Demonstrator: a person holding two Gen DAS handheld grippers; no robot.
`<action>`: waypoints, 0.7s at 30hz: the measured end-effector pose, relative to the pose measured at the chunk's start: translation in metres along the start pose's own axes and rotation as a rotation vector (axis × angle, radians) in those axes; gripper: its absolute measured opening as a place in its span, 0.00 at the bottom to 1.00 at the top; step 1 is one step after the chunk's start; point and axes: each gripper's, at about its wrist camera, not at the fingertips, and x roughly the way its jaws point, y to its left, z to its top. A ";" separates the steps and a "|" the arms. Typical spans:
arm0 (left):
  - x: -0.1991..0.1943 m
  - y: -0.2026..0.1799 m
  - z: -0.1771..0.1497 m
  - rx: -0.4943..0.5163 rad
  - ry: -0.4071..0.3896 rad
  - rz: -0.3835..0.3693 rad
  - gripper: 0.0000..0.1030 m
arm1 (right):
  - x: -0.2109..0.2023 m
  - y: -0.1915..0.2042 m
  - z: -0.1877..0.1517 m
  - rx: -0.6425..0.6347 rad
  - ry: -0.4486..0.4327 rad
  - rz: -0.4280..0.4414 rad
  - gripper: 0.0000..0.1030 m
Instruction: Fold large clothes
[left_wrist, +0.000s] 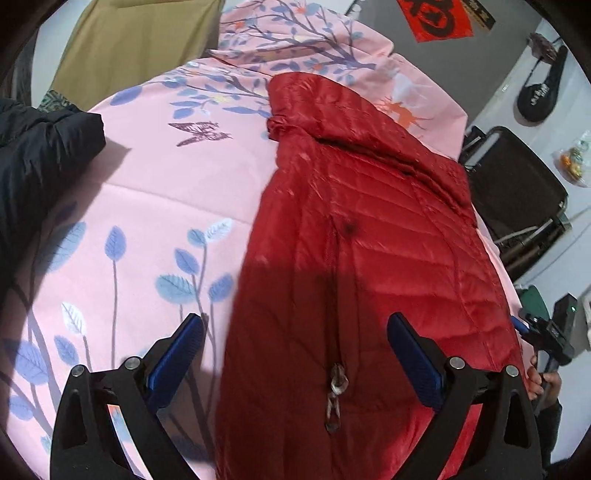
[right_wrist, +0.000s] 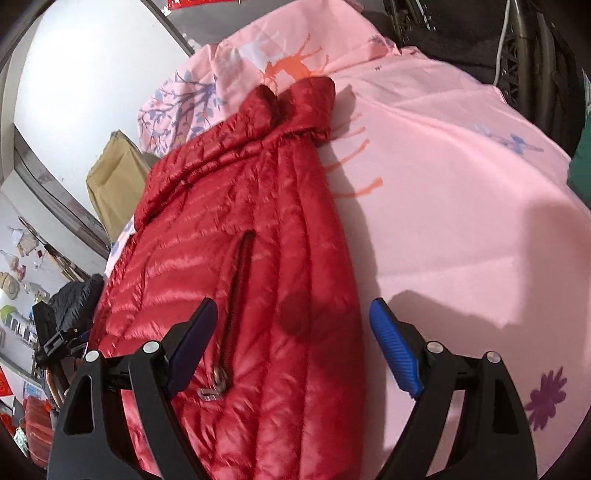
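Red down jacket (left_wrist: 369, 258), quilted and shiny, spread lengthwise on pink floral bedsheet (left_wrist: 147, 192), collar end toward 12 o'clock, hem toward 6 o'clock in both wrist views. Lies folded narrow, with one long edge bunched into pleats along the 3 o'clock side in the right wrist view (right_wrist: 266, 258). Pocket zipper (left_wrist: 334, 398) with metal pull near 6 o'clock of the left wrist view; same zipper (right_wrist: 236, 306) between 6 and 7 o'clock in the right wrist view.

Left gripper (left_wrist: 295, 354) spread wide, holding nothing, above the jacket's hem: one blue pad over the sheet, the other over red fabric. Right gripper (right_wrist: 291, 343) likewise spread wide and holding nothing, straddling the jacket's pleated edge.

Dark puffy garment (left_wrist: 40, 155) at 9 o'clock on the sheet, apart from the red one. Tan cushion (left_wrist: 133, 40) at 11 o'clock. Black folding chair (left_wrist: 517, 195) at 3 o'clock beside the bed.
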 end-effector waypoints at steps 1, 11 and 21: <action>-0.001 -0.001 -0.002 0.003 0.004 -0.011 0.97 | -0.001 -0.001 -0.003 -0.004 0.009 0.000 0.80; -0.010 -0.018 -0.028 0.060 0.058 -0.094 0.97 | -0.022 0.002 -0.034 -0.051 0.085 0.088 0.80; -0.014 -0.018 -0.036 0.012 0.073 -0.203 0.96 | -0.035 0.007 -0.057 -0.044 0.139 0.236 0.80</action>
